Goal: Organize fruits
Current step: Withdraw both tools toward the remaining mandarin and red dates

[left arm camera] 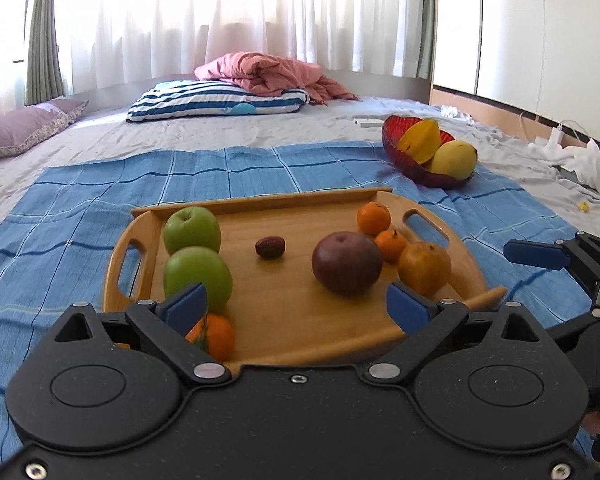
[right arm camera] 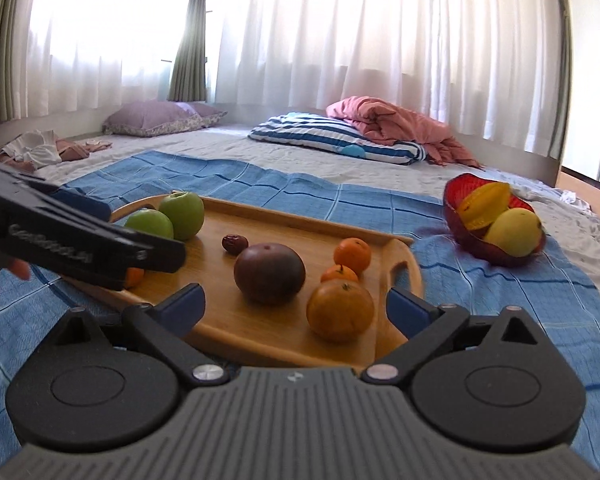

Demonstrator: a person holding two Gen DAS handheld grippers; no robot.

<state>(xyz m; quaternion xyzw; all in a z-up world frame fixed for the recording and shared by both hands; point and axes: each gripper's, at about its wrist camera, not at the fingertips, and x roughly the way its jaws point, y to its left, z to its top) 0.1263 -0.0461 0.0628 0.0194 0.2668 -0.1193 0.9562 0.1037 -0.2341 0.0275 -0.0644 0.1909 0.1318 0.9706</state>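
Home bedroom: bed point(left arm camera: 260, 132), pillows point(left arm camera: 216, 100), curtains point(left arm camera: 220, 12).

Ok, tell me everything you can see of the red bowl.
The red bowl is shallow, glossy and translucent-looking, perhaps glass or plastic, with a ribbed wall. It sits tilted on the blue checked cloth, apart from the wooden tray, beyond its right end. It holds a yellow starfruit and a yellow mango. Neither gripper touches it.
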